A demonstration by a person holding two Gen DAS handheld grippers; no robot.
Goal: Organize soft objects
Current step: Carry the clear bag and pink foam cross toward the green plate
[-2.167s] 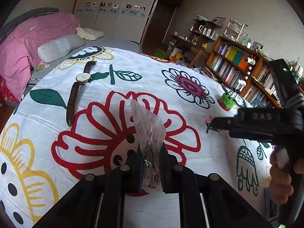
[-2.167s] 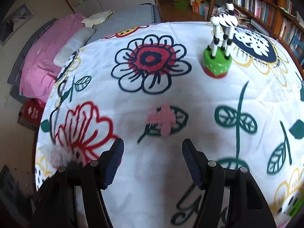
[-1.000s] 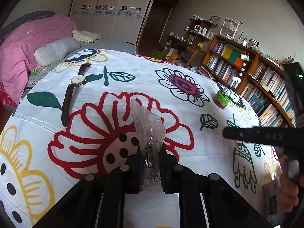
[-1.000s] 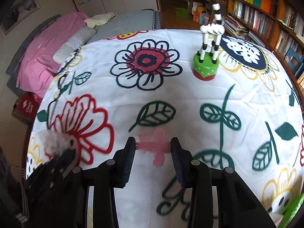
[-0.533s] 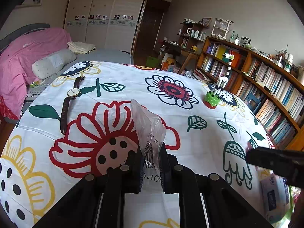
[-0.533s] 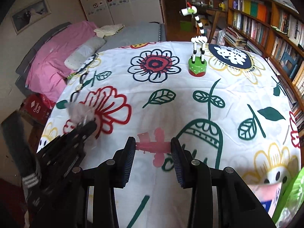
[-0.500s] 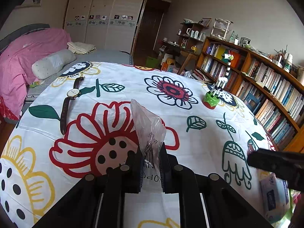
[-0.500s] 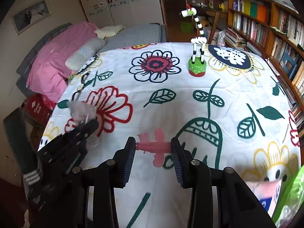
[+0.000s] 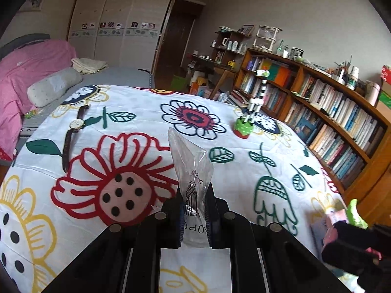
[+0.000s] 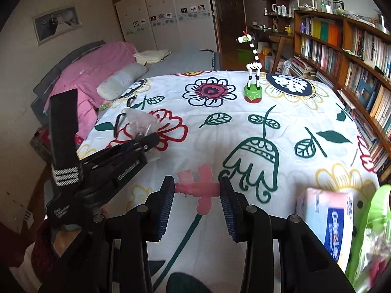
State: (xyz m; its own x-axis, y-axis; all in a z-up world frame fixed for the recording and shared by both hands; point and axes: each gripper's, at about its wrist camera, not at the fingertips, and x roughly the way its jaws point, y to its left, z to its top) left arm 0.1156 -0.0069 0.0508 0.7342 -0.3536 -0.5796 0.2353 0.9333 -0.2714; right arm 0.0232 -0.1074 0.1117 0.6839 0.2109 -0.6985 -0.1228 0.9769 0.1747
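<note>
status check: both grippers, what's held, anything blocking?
Left gripper shut on clear plastic bag. Right gripper shut on pink flower piece, lifted off the bedspread. Nothing between them.

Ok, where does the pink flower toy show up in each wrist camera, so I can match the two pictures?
Left wrist: the flower toy is at the lower right edge, mostly hidden behind the right gripper's dark body.
Right wrist: bottom centre, shut between the right gripper pads, held above the cloth.
Shared landmark: the zebra toy on its green base, at the cloth's far side in both.
</note>
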